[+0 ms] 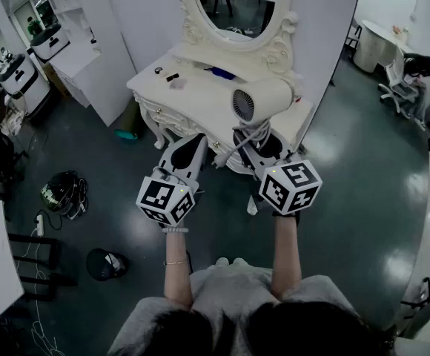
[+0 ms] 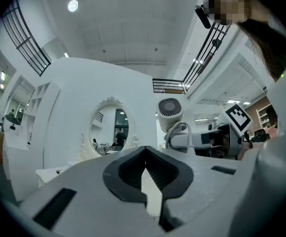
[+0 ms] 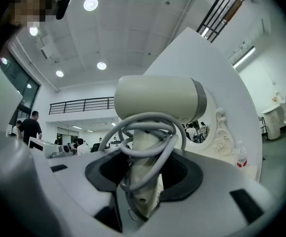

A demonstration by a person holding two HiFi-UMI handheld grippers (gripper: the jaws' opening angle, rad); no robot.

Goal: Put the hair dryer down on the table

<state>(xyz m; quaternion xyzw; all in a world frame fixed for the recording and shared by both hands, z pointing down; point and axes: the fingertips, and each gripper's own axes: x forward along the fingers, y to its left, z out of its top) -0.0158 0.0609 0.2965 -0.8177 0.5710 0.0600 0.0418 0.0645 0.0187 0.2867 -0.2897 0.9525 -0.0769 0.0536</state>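
A cream hair dryer (image 1: pixel 263 101) is held up in the air in front of the white dressing table (image 1: pixel 193 95), its rear grille facing me. My right gripper (image 1: pixel 263 145) is shut on its handle, with the grey cord looped round the handle. In the right gripper view the hair dryer (image 3: pixel 158 98) stands upright out of the gripper (image 3: pixel 143 174). My left gripper (image 1: pixel 191 153) hangs beside it to the left, shut and empty. From the left gripper view the gripper (image 2: pixel 144 166) points at the mirror, with the hair dryer (image 2: pixel 170 110) to its right.
An oval mirror (image 1: pixel 233 6) stands at the back of the dressing table. Small dark items (image 1: pixel 172 76) and a blue thing (image 1: pixel 219 71) lie on the tabletop, and a bottle (image 3: pixel 240 158) stands at its right end. White cabinets (image 1: pixel 74 58) stand left; a round dark object (image 1: pixel 63 193) lies on the floor.
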